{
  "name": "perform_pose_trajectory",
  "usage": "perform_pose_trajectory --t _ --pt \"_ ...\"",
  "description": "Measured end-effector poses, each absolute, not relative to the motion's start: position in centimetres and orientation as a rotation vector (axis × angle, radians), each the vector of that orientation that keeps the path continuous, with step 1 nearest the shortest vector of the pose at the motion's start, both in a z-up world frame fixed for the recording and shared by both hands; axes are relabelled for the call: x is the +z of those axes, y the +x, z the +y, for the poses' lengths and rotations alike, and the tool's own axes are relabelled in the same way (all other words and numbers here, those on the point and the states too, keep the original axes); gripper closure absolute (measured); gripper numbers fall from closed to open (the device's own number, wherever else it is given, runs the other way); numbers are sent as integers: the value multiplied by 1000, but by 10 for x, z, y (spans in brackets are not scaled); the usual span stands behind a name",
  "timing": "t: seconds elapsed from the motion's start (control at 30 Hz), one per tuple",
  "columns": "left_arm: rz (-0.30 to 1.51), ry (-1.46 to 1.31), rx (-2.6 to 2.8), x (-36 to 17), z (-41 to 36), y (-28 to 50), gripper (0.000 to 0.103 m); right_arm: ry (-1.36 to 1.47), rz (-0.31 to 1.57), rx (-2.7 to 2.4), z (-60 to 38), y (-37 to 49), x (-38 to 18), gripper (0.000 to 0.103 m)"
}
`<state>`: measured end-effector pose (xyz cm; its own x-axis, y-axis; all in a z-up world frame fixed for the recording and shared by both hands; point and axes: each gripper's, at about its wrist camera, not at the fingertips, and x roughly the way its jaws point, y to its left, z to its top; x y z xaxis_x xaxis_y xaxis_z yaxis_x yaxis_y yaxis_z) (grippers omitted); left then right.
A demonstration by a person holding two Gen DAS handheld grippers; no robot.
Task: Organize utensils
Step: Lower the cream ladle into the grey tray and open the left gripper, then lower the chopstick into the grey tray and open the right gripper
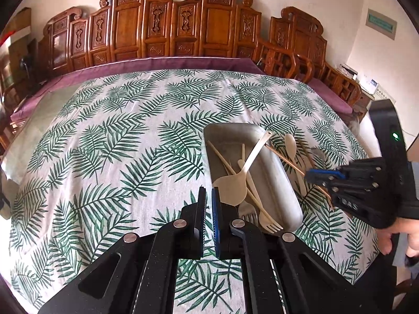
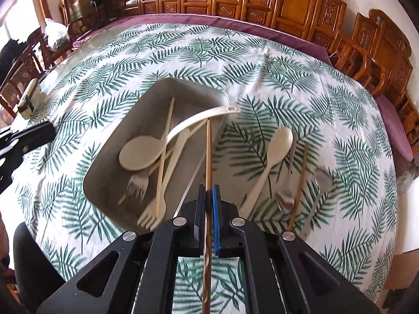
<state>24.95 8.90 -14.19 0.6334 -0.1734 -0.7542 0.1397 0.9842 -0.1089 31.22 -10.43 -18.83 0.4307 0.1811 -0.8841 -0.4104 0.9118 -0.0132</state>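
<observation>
The right claw (image 2: 208,191) is clamped on a copper chopstick (image 2: 208,151), its tip over the tray's near rim; the left claw (image 1: 208,198) hangs pressed together, empty. On the surface (image 2: 262,60), the tray (image 2: 157,89) holds a ladle, forks and chopsticks. This step is delivery: next, lower the chopstick inside and release. A spoon (image 2: 272,157) waits outside.
</observation>
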Motion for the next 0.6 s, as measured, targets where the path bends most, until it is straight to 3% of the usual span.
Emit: perform_pose_trajectory --t 0.6 --pt "866 -87 -158 -145 117 247 100 -211 1031 421 -61 310 -189 97"
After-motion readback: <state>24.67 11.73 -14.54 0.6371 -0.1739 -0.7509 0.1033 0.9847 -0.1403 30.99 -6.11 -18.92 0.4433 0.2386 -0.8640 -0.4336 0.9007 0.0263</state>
